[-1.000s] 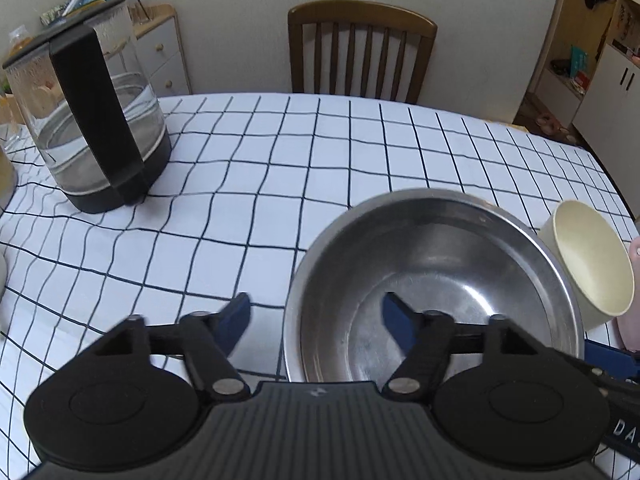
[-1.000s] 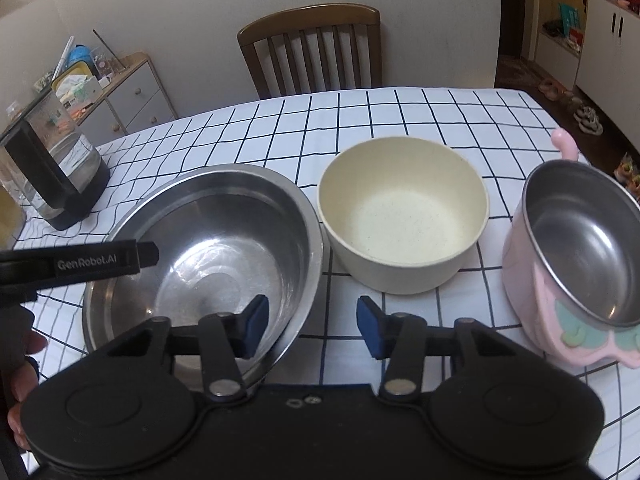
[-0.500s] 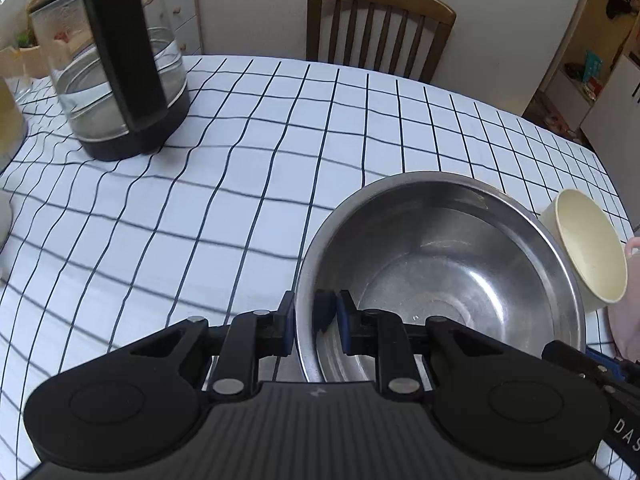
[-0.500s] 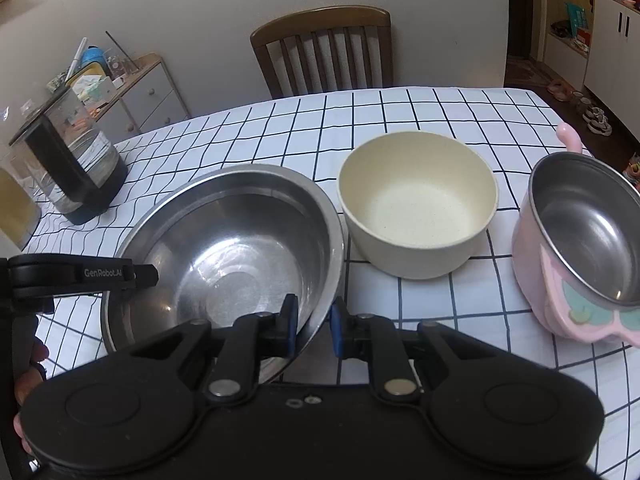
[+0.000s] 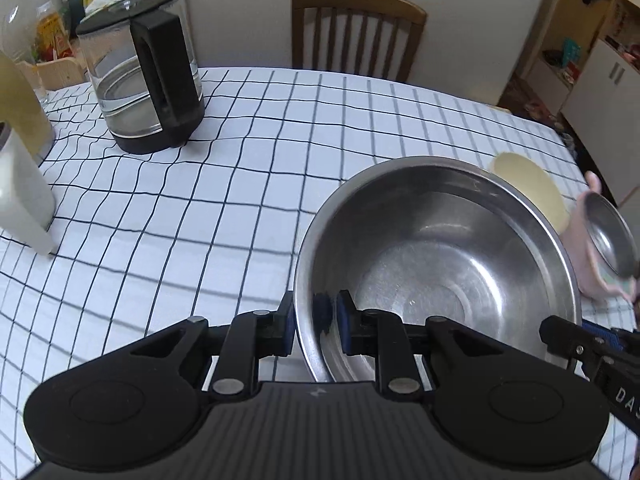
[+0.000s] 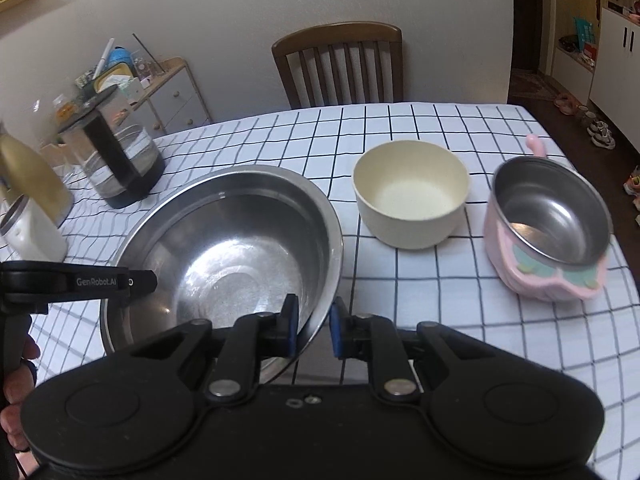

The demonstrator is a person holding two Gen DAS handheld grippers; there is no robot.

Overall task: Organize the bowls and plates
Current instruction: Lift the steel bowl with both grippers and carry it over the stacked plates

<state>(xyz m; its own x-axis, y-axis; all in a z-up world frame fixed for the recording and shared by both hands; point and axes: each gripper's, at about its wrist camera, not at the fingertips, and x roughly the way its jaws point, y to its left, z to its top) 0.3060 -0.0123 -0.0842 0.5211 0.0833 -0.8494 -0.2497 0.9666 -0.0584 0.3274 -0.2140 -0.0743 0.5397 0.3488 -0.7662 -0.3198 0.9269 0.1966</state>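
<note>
A large steel bowl (image 5: 436,264) is held by both grippers and lifted above the checked tablecloth. My left gripper (image 5: 316,322) is shut on its near left rim, one finger inside and one outside. My right gripper (image 6: 314,326) is shut on its near right rim, and the bowl (image 6: 228,248) fills the left of that view. A cream bowl (image 6: 412,192) stands on the table to the right of it, partly hidden behind the steel bowl in the left wrist view (image 5: 528,184). A pink pot (image 6: 548,232) with a steel inside stands further right.
A glass kettle (image 5: 144,84) with a black handle stands at the back left. A white bottle (image 5: 20,196) and a yellowish container (image 5: 20,104) stand at the left edge. A wooden chair (image 6: 340,64) is behind the table (image 5: 224,208).
Both grippers closed on the steel bowl's rim from open, then lifted it off the table; the views have risen and the table objects look farther away.
</note>
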